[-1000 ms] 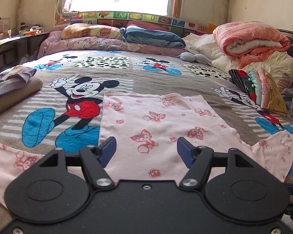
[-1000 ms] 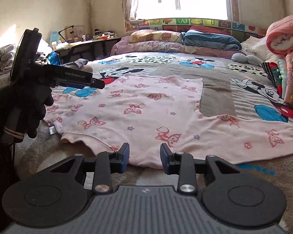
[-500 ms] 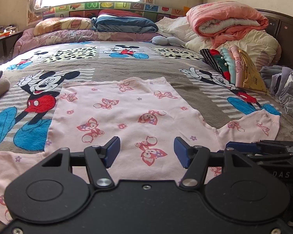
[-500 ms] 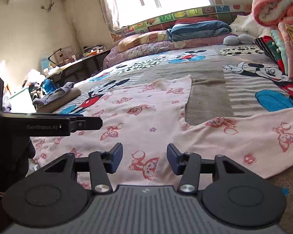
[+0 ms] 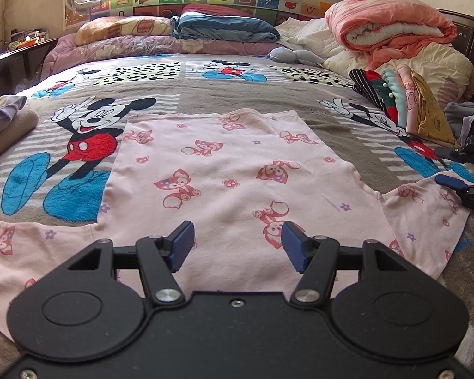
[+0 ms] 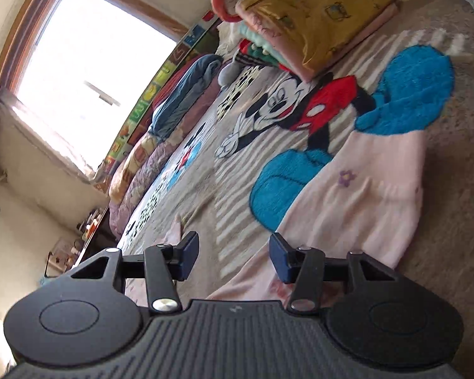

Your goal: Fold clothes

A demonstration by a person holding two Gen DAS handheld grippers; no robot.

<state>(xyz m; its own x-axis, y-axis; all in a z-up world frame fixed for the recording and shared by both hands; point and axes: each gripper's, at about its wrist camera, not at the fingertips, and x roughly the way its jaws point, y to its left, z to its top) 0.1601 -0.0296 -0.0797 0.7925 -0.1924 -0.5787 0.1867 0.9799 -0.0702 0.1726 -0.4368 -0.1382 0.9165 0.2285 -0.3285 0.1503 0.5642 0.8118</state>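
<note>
Rolled sharply onto its side since a second ago, the right tool (image 6: 233, 259) now sits low over the pink shirt's sleeve (image 6: 357, 208), jaws moderately apart and gripping nothing. Just beyond the left tool (image 5: 237, 244), whose jaws stand wide and empty, the pink shirt (image 5: 224, 173) lies flat on the cartoon blanket (image 5: 79, 145), folded clothes (image 5: 404, 104) stacked to its right.

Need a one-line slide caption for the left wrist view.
Open left tool over a pink fox-print top spread flat on a cartoon-mouse blanket.
</note>
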